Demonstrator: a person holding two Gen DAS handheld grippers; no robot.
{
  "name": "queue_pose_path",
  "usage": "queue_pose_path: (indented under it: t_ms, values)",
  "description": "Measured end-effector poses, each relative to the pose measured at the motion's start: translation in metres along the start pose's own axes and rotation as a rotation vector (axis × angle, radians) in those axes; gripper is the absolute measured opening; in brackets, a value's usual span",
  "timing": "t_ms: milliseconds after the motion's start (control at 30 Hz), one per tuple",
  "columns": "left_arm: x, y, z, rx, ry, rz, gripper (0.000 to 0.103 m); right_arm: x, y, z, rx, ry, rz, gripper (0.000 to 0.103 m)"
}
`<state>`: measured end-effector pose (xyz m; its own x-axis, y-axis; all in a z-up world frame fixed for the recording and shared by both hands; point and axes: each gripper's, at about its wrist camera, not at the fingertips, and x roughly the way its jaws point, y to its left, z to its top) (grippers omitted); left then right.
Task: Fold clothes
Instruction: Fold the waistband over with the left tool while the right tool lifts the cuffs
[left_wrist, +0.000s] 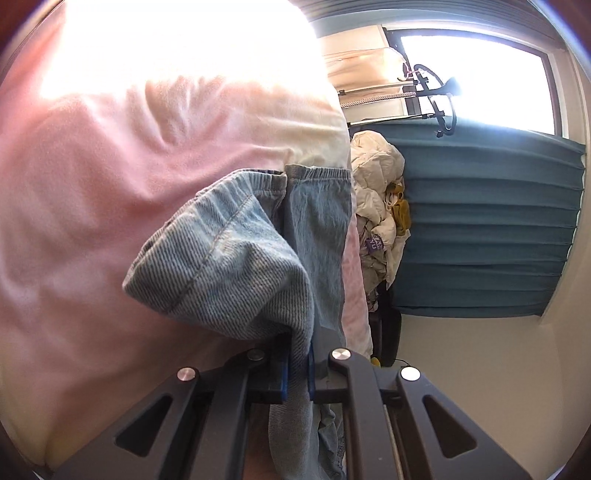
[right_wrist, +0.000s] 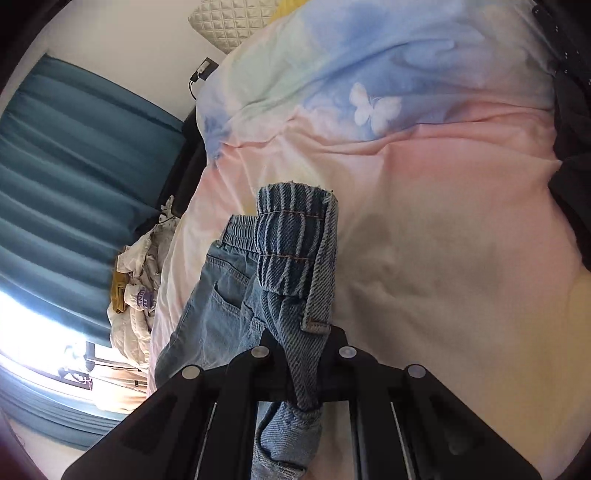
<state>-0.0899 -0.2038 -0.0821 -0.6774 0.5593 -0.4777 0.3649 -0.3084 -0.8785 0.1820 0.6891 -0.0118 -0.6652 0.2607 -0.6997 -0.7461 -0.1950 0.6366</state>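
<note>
A pair of light blue denim jeans (left_wrist: 229, 258) with an elastic waistband hangs above a pastel bedspread (left_wrist: 92, 184). My left gripper (left_wrist: 298, 369) is shut on a bunched fold of the denim, which bulges out over its blue pads. In the right wrist view the jeans (right_wrist: 291, 243) show a gathered waistband and a back pocket. My right gripper (right_wrist: 304, 365) is shut on a strip of that denim, which runs down between its black jaws. The rest of the garment droops toward the bedspread (right_wrist: 424, 206).
A teal curtain (left_wrist: 480, 229) hangs below a bright window (left_wrist: 476, 70). A heap of pale clothes (left_wrist: 376, 206) lies beside the bed, also seen as a pile (right_wrist: 136, 291). Dark fabric (right_wrist: 572, 166) lies at the bed's right edge. A quilted cushion (right_wrist: 229, 22) stands at the head.
</note>
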Motion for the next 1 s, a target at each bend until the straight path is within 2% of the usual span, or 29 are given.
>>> queue_pose_path:
  t_ms: [100,267,400,567,700,833,867,1000]
  values:
    - [0.013,-0.023,0.013,0.022,-0.007,0.029,0.006,0.011,0.023,0.009,-0.020,-0.008,0.003,0.006]
    - [0.065,-0.086,0.040,0.128,-0.043,0.158,0.006,0.051,0.090,0.041,-0.075,-0.022,-0.023,0.006]
    - [0.126,-0.125,0.067,0.153,-0.056,0.226,0.006,0.107,0.130,0.063,-0.099,-0.030,-0.058,0.006]
    - [0.210,-0.160,0.095,0.208,-0.072,0.329,0.006,0.190,0.153,0.083,-0.102,-0.017,-0.107,0.006]
    - [0.273,-0.162,0.112,0.225,-0.067,0.406,0.006,0.248,0.155,0.087,-0.121,0.008,-0.131,0.006]
    - [0.319,-0.154,0.120,0.273,-0.050,0.484,0.006,0.286,0.154,0.088,-0.158,0.036,-0.157,0.007]
    - [0.325,-0.150,0.121,0.277,-0.047,0.488,0.006,0.292,0.153,0.087,-0.167,0.041,-0.157,0.007]
    - [0.326,-0.142,0.123,0.283,-0.045,0.427,0.008,0.299,0.154,0.086,-0.205,0.055,-0.154,0.009]
